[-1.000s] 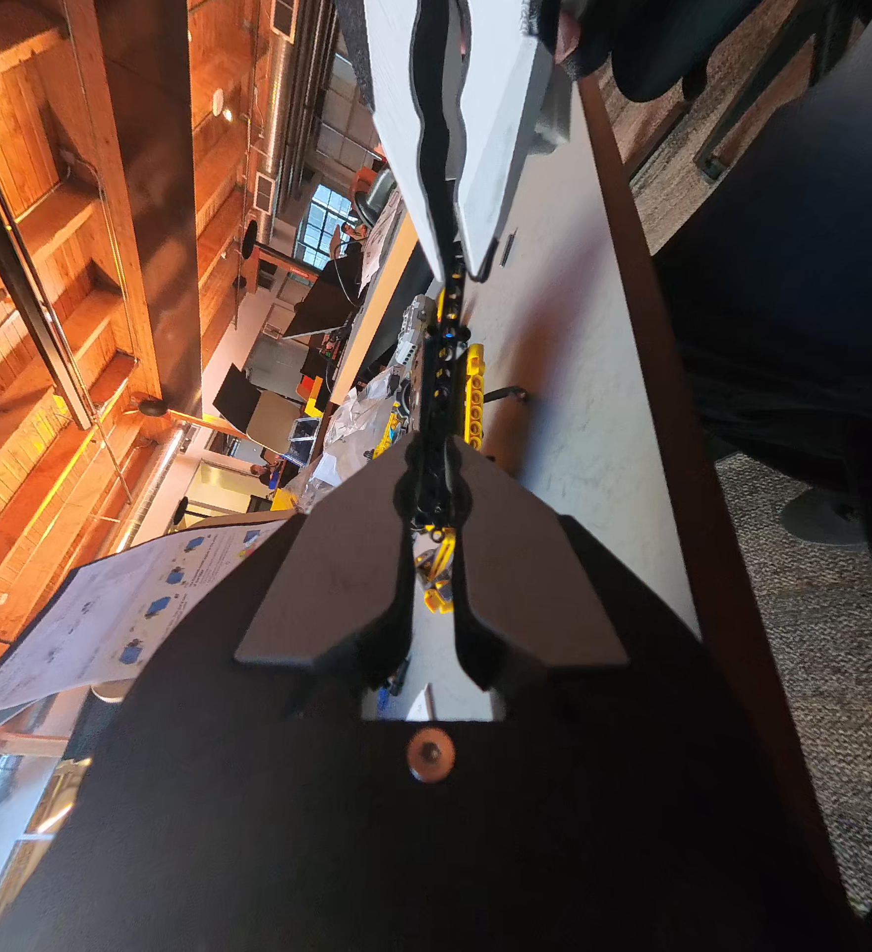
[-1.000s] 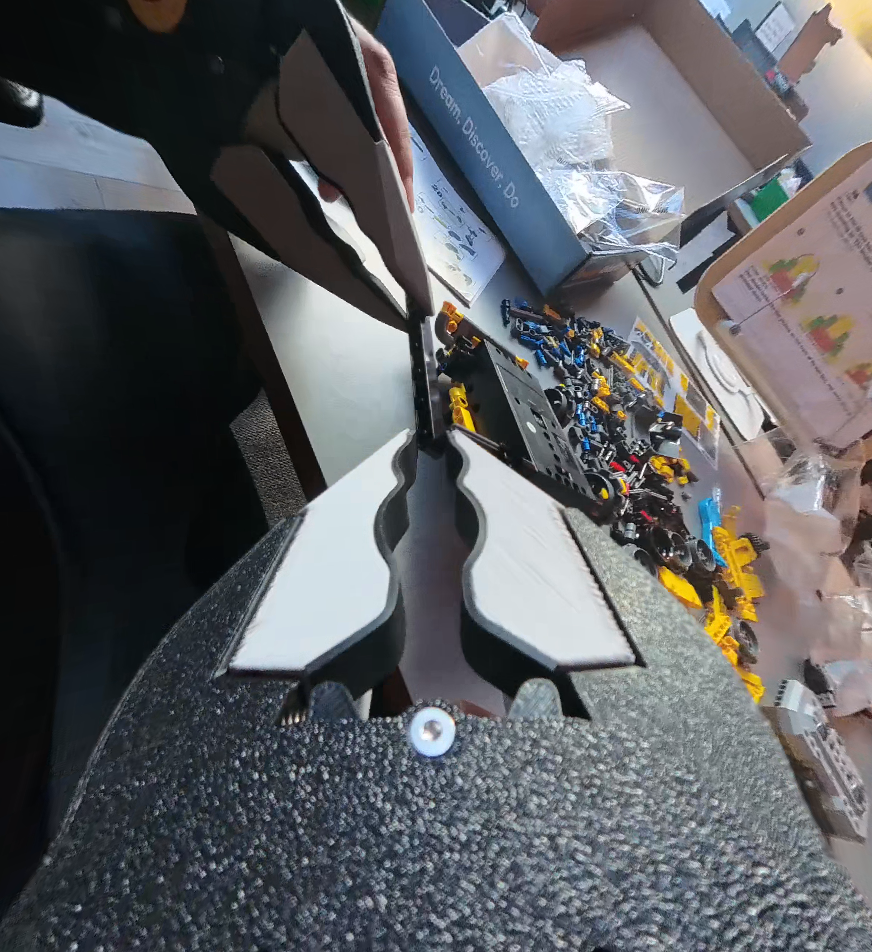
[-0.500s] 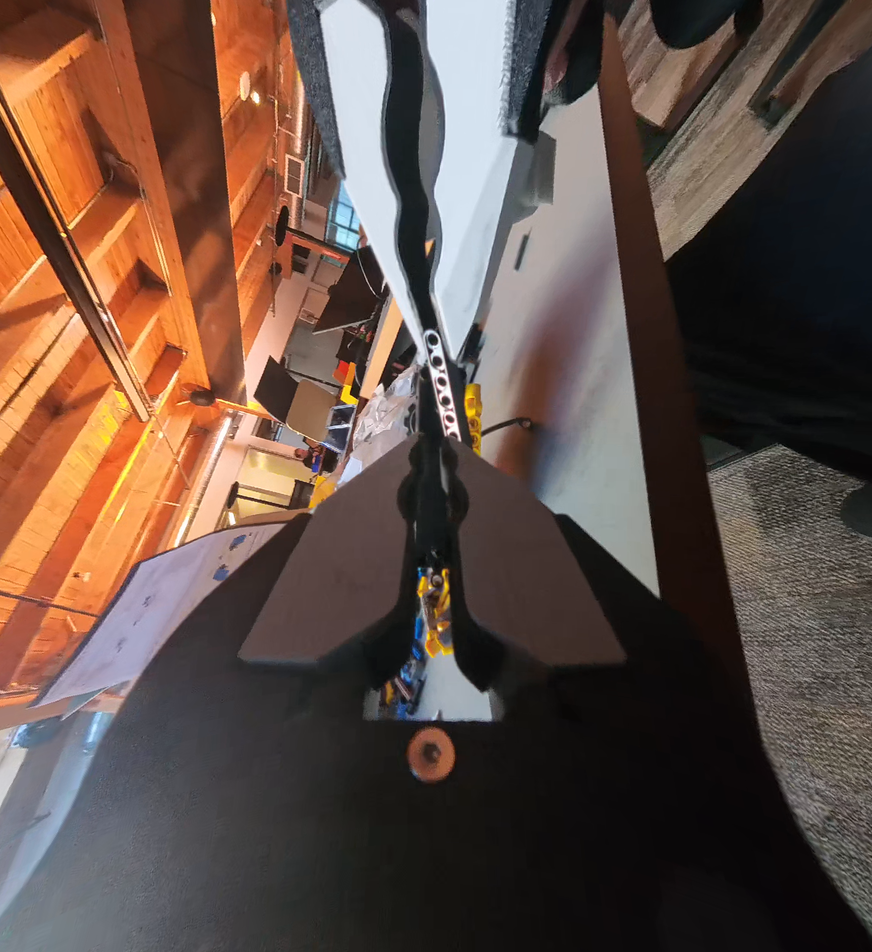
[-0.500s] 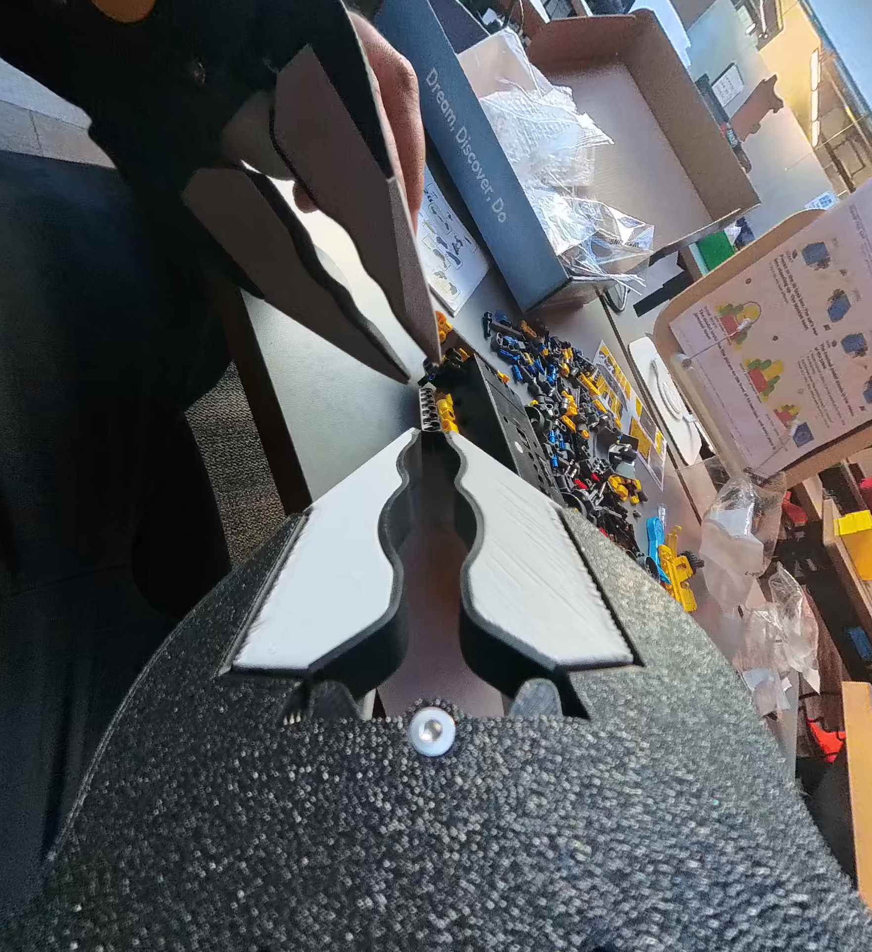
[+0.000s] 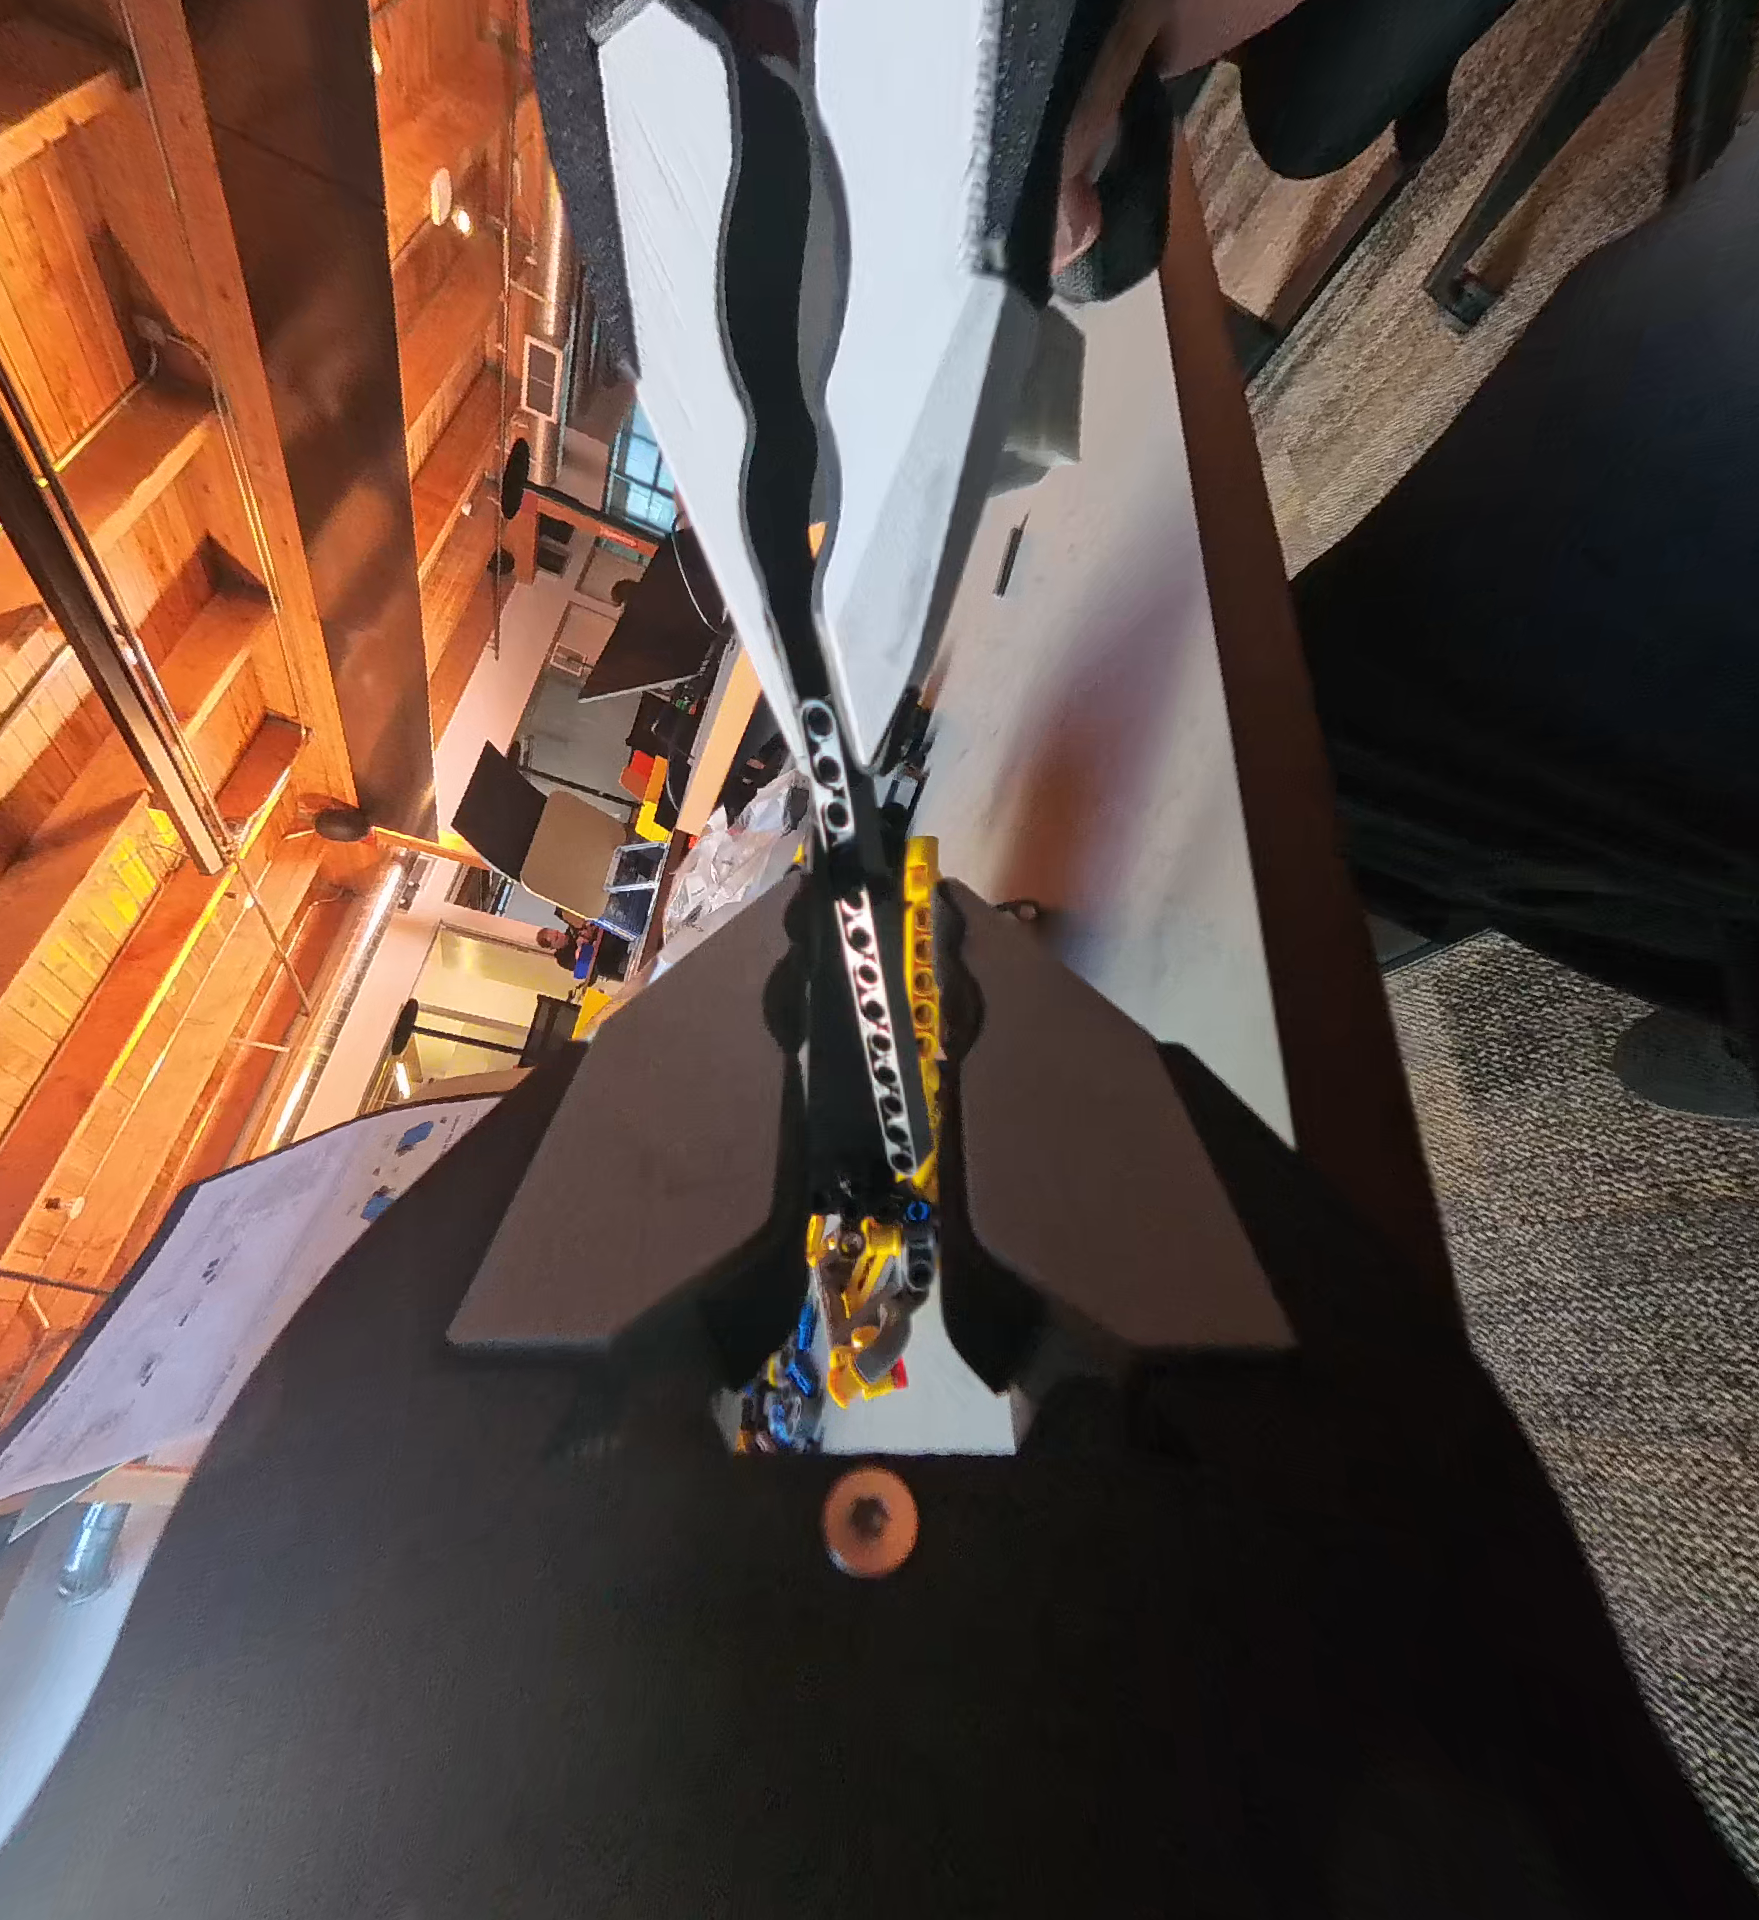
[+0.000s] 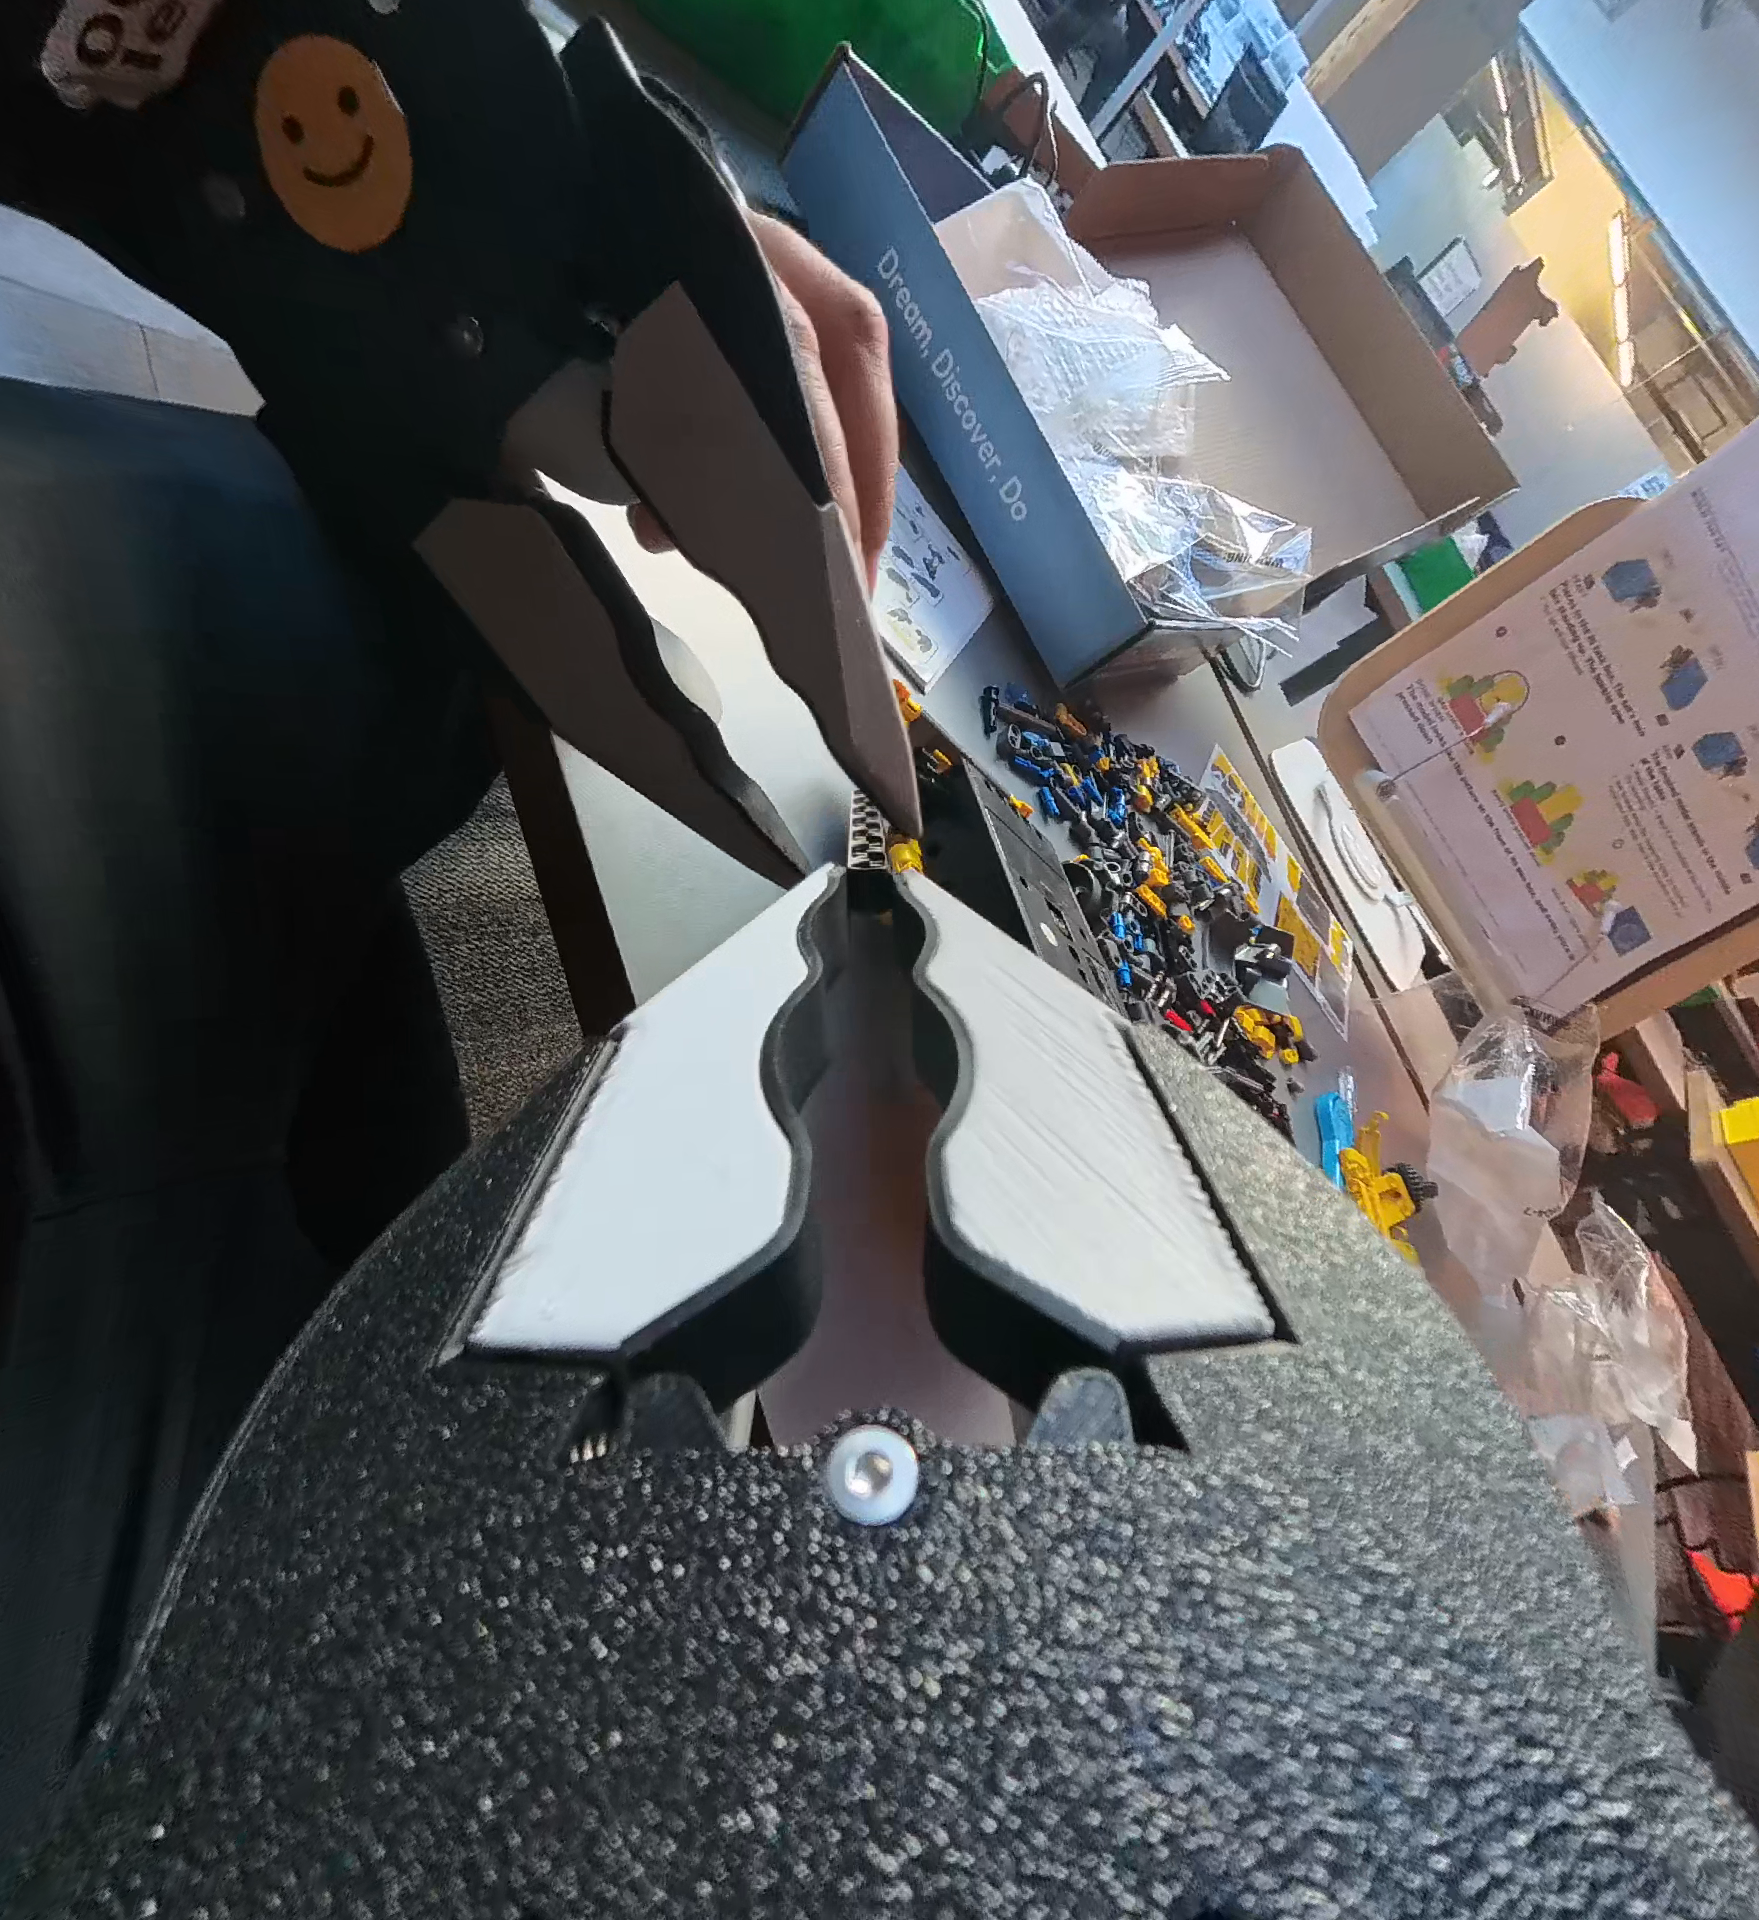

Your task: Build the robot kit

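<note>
My left gripper (image 5: 870, 914), with brown fingers, is shut on a black and yellow brick assembly (image 5: 870, 997) and holds it over the table's near edge. A long black holed beam sticks forward from the assembly. My right gripper (image 6: 870, 894), with white fingers, faces the left one and is shut on the far end of that beam (image 6: 870, 831). The right gripper also shows in the left wrist view (image 5: 833, 717), coming in from the top. The left gripper shows in the right wrist view (image 6: 896, 821), with a person's hand (image 6: 844, 343) behind it.
A pile of small black, yellow and blue pieces (image 6: 1145, 873) lies on the grey table (image 6: 667, 862). Behind it are a grey-blue box (image 6: 979, 457), plastic bags (image 6: 1124, 416) and a cardboard box (image 6: 1301, 343). An instruction sheet (image 6: 1623, 748) stands at the right. Carpet (image 5: 1581, 1351) lies below the table edge (image 5: 1259, 727). My left and right fingertips are right by each other.
The right gripper has moved in and closed on the beam's end. The assembly has turned so the beam's holed face shows, and the left jaws stand slightly wider around it.
</note>
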Demonstrator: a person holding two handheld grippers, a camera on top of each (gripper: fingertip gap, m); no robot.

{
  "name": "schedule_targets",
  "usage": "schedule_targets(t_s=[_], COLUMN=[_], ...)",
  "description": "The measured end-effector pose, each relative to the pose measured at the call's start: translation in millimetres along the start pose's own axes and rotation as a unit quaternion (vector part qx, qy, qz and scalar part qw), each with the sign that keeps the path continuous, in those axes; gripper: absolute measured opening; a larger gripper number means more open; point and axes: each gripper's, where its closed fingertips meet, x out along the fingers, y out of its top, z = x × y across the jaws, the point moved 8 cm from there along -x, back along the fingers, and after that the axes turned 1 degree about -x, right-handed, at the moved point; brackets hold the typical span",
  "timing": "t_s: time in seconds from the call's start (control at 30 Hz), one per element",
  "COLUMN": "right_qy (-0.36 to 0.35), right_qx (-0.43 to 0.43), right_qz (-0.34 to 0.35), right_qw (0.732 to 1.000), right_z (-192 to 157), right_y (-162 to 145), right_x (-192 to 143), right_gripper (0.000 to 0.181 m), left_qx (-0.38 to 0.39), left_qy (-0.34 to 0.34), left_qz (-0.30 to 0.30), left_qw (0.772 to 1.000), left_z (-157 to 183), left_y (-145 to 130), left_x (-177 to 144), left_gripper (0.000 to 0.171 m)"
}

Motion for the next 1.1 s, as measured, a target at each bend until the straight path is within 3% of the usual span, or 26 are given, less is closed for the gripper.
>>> schedule_targets(t_s=[0.13,0.27,0.4,0.5,0.6,0.7,0.73,0.87,0.97,1.1], right_qy=[0.012,0.027,0.024,0.019,0.033,0.073,0.074,0.057,0.051,0.064], right_qx=[-0.011,-0.045,-0.06,-0.044,0.015,0.112,0.142,0.238,0.256,0.252], right_qz=[0.01,0.015,0.017,0.026,0.011,0.025,0.035,0.049,0.035,0.022], right_qw=[1.0,0.998,0.998,0.999,0.999,0.991,0.986,0.968,0.965,0.965], right_z=[-1.7,-4.2,-2.2,0.9,4.0,6.2,9.0,21.8,22.9,15.7], right_y=[2.6,4.0,1.0,-2.1,-13.1,-19.6,-21.2,-28.8,-33.0,-30.4], right_x=[-2.2,-4.3,-2.9,-0.3,8.9,11.0,9.8,5.5,7.1,9.6], right_gripper=[0.008,0.008,0.008,0.008,0.013,0.047,0.05,0.047,0.046,0.024], left_qx=[-0.011,-0.038,-0.073,-0.048,0.046,0.06,0.061,0.062,0.058,0.064], left_qy=[-0.04,-0.084,-0.081,-0.049,0.004,0.015,0.019,0.057,0.061,0.066], left_qz=[0.018,0.039,0.043,0.005,-0.049,-0.08,-0.092,-0.127,-0.137,-0.147], left_qw=[0.999,0.995,0.993,0.998,0.998,0.995,0.994,0.988,0.987,0.985], left_z=[-0.3,-4.1,-12.2,-13.5,-6.5,6.4,9.8,8.1,7.6,8.3], left_y=[-2.4,-5.4,-5.6,-7.6,-9.6,-9.7,-10.4,-8.8,-4.7,0.8], left_x=[-1.2,-5.5,-6.2,-4.0,-0.7,2.7,3.6,5.5,6.7,8.1], left_gripper=[0.025,0.01,0.005,0.004,0.004,0.004,0.005,0.004,0.004,0.004])
